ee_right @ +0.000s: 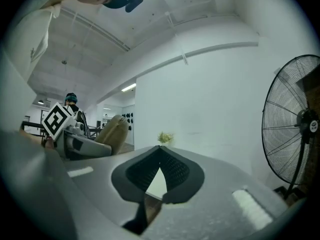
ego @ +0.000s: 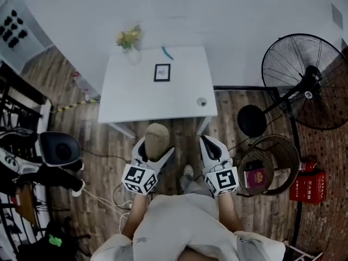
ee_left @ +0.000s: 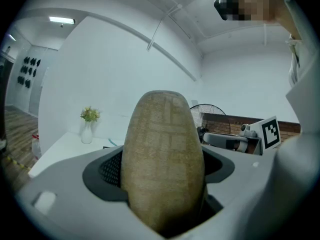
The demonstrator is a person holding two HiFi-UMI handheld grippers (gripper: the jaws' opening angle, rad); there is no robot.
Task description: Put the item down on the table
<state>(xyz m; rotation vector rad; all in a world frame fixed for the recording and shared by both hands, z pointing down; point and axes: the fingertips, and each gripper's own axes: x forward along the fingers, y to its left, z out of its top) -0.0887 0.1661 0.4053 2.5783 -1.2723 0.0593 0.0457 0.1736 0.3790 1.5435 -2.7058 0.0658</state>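
Standing short of the white table (ego: 136, 102), the person holds the tan oval item (ego: 157, 139) upright, clamped in the jaws of the left gripper (ego: 154, 154), likely ready for carrying forward. The right gripper (ego: 208, 145) hangs alongside, jaws pinched together on nothing, seemingly unneeded.

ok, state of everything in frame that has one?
left gripper: shut on tan oval item, held off the table
tan oval item: gripped upright, not yet set down
right gripper: fingers together, empty
vase: upright on table, flowers in it
frame: flat on table
fan: upright, blades look still
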